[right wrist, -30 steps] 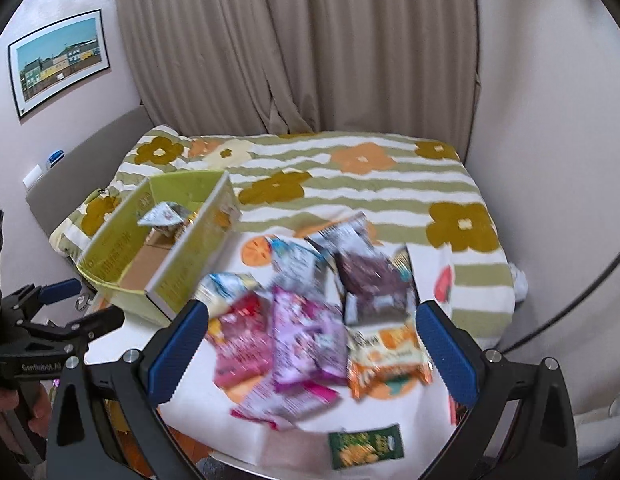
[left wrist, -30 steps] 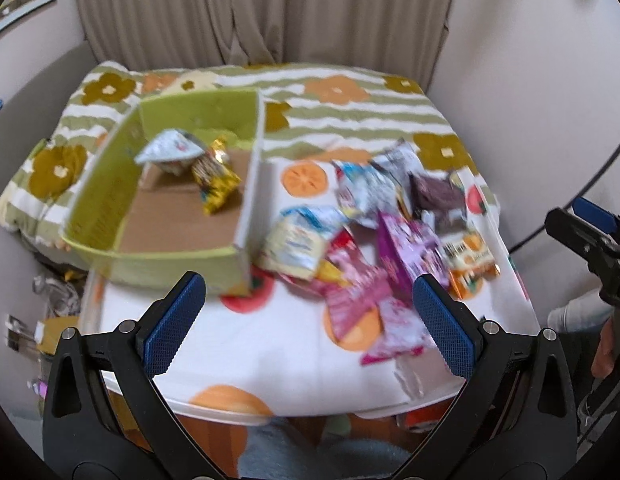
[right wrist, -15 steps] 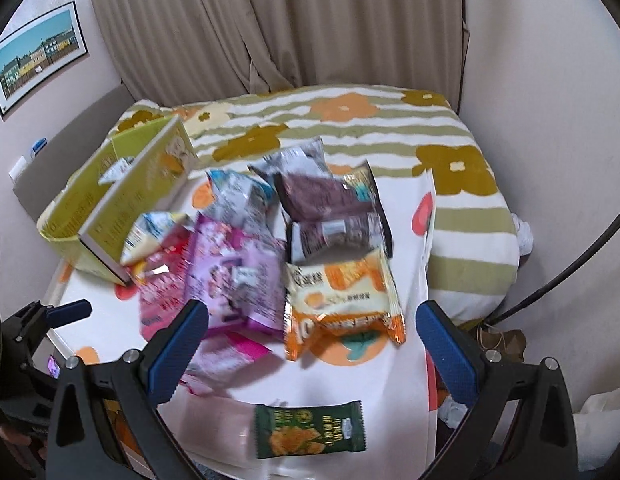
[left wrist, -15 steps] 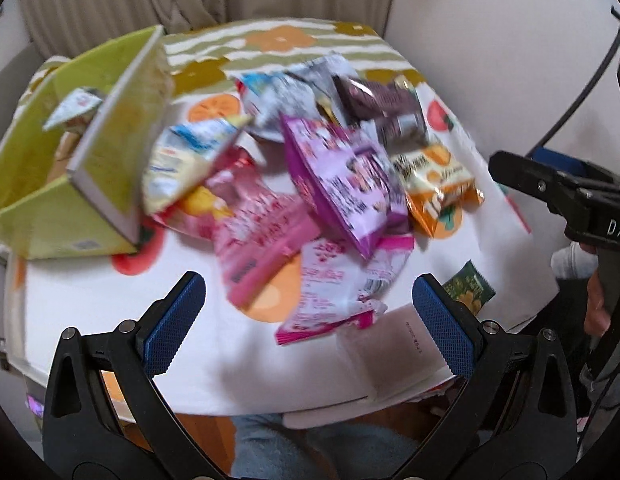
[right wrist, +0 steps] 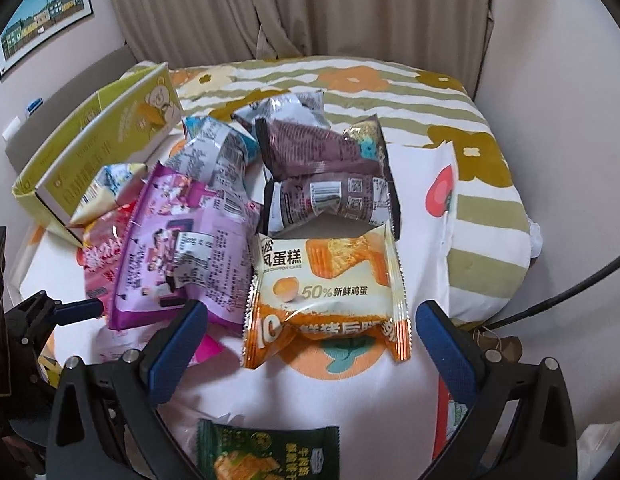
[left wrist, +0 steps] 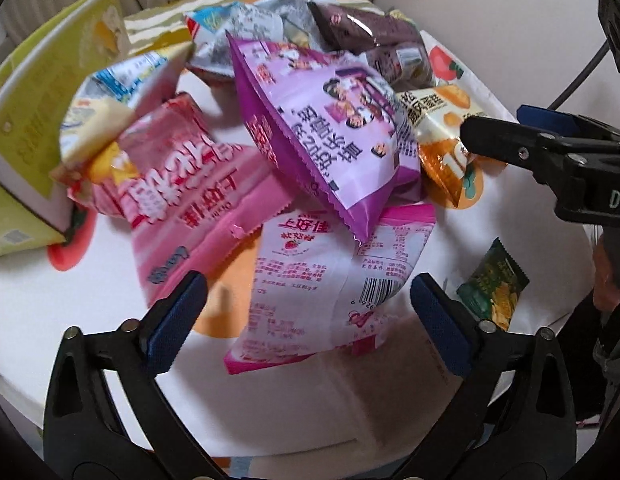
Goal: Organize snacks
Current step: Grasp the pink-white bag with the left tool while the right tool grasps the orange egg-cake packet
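Observation:
A heap of snack packets lies on a white fruit-print cloth point(left wrist: 110, 320). My left gripper point(left wrist: 306, 312) is open, low over a pale pink strawberry packet point(left wrist: 330, 280), with a purple packet point(left wrist: 330, 128) and a pink packet point(left wrist: 182, 200) beyond. My right gripper point(right wrist: 310, 340) is open just before an orange chiffon cake packet point(right wrist: 326, 292); a small green packet point(right wrist: 266, 456) lies under it. A brown packet point(right wrist: 322, 176) and the purple packet point(right wrist: 182, 248) lie further off. The green box point(right wrist: 98, 148) stands at the left.
The right gripper shows at the right of the left wrist view point(left wrist: 550, 156), near the small green packet point(left wrist: 494, 284). The left gripper shows at the left edge of the right wrist view point(right wrist: 50, 312). A striped flowered bedspread point(right wrist: 470, 152), curtains and walls lie behind.
Both grippers have moved forward and down toward the snack heap. The left one swung right, away from the green box. Both stay open.

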### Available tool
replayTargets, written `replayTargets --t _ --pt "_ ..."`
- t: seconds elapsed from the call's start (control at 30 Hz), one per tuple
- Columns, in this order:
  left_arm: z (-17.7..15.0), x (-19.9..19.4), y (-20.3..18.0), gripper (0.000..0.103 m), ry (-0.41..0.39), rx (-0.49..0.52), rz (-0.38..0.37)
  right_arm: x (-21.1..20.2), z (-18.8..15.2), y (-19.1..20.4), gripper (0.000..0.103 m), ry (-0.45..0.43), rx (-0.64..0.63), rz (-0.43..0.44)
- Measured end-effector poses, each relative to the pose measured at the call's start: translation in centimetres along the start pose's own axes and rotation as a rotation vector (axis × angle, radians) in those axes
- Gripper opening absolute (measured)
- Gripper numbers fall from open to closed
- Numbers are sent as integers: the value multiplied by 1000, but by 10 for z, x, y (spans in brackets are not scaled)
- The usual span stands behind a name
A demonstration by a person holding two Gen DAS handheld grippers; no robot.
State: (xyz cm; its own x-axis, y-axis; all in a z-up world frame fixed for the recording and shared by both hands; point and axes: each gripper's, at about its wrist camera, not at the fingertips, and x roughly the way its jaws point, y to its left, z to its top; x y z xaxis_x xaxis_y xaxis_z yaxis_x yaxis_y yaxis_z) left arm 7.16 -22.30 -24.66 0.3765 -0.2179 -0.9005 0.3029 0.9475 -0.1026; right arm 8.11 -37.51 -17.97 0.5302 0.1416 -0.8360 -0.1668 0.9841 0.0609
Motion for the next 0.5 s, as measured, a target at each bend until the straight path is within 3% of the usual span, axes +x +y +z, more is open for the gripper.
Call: replayTargets --t 0.13,0.2,0.27,0.5 --pt "2 10 -1 90 16 -2 -6 11 2 -2 103 14 -2 1" --pt "3 14 0 82 24 -5 -13 16 2 -4 103 23 -5 2" --pt "2 18 -2 67 40 -9 -39 20 3 -4 103 28 -16 -2" --pt "4 25 -14 57 41 33 -39 34 5 -6 103 50 -45 -4"
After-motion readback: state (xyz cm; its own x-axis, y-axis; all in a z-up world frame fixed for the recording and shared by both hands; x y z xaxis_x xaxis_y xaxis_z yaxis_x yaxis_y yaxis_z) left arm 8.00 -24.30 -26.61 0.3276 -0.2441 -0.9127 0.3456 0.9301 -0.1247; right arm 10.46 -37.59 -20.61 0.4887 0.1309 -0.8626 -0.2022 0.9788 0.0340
